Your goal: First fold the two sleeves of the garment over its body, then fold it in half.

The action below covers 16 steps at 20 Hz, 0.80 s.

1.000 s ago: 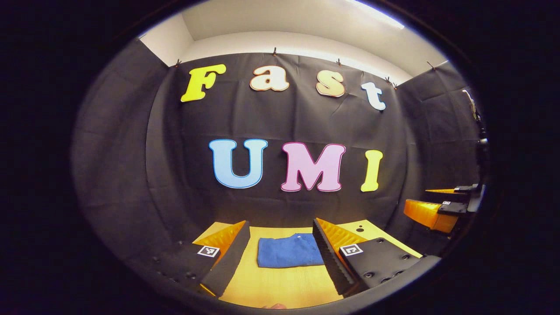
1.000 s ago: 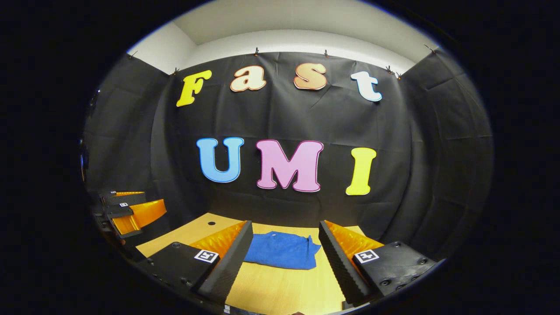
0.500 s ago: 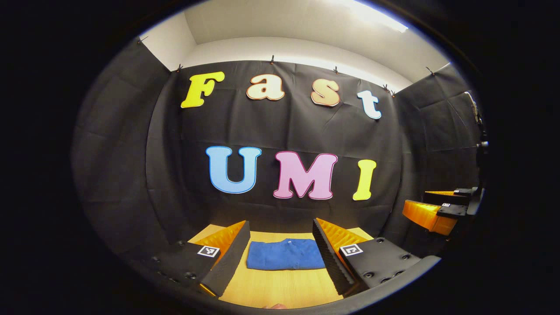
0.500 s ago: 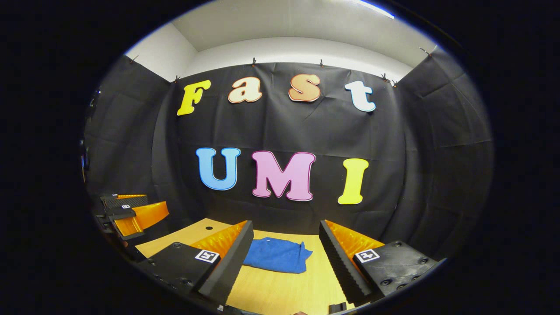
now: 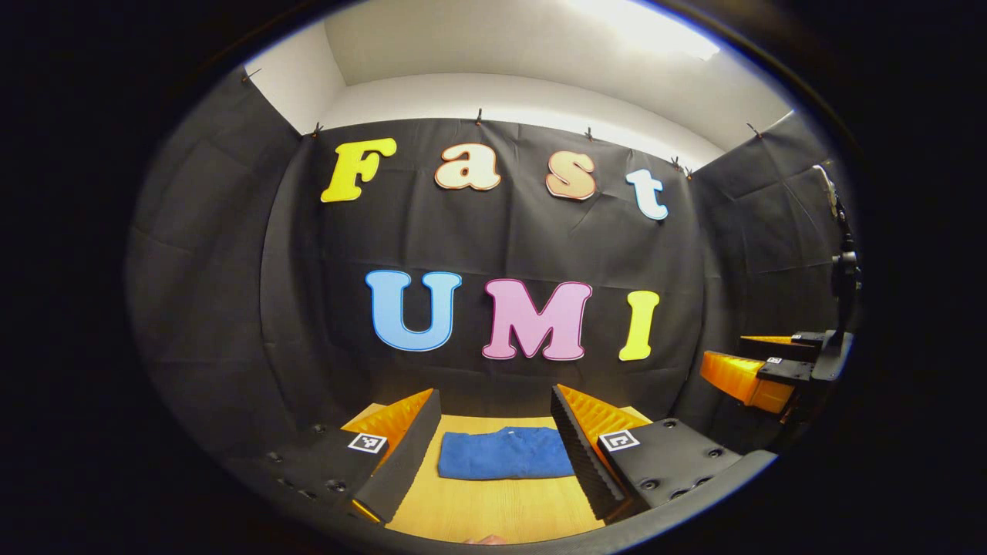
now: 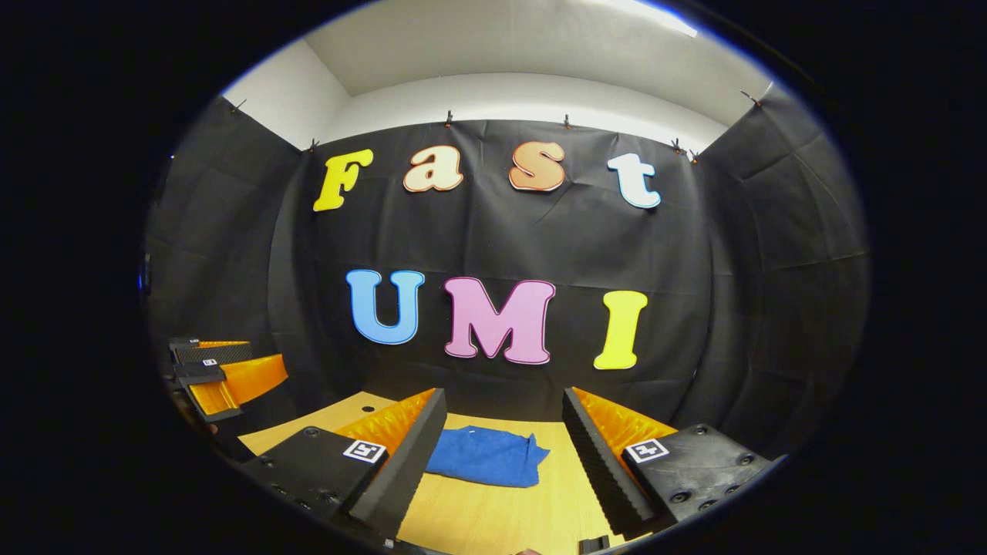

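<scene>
Left gripper view: garment (image 5: 505, 453) (seemingly folded) lies beyond both grippers' (image 5: 493, 451) spread fingers.

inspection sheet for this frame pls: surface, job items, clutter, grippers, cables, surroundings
Surface: wooden table, bare around the cloth, with a small round hole near its far left corner.
Job's things: blue garment lies flat on the table as a compact folded rectangle; no sleeve sticks out. One corner looks a little ragged.
Clutter: nothing seen.
Grippers: left gripper open, raised off the table, touching nothing; right gripper the same. Neither holds the garment.
Cables: a thin cable runs down the right side in the left gripper view.
Surroundings: black cloth wall behind and to the sides, white wall and ceiling above.
</scene>
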{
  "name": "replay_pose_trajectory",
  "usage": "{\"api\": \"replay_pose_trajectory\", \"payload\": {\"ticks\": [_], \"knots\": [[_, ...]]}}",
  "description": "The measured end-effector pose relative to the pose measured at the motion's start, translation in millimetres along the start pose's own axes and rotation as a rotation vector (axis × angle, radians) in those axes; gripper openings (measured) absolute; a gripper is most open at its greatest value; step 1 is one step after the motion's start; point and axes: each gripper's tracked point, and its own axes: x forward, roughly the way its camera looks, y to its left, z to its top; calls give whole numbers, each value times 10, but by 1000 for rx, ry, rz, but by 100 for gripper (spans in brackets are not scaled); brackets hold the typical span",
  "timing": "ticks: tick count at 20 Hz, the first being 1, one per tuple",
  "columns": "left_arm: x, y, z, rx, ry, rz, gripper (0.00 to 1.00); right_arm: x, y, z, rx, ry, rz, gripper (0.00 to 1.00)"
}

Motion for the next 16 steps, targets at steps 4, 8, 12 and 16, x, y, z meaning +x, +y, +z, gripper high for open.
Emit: {"api": "replay_pose_trajectory", "payload": {"ticks": [4,8,12,16], "knots": [[-75,71,125,31,-28,22,81,12,157,63,-15,-29,21,96],[-8,1,122,38,-30,-3,81,0,102,92,-25,-29,-1,96],[50,-15,64,25,-22,-17,83,1,17,95,-26,-24,-21,96],[90,-27,59,23,-26,-23,82,21,-20,88,-27,-23,-33,96]]}}
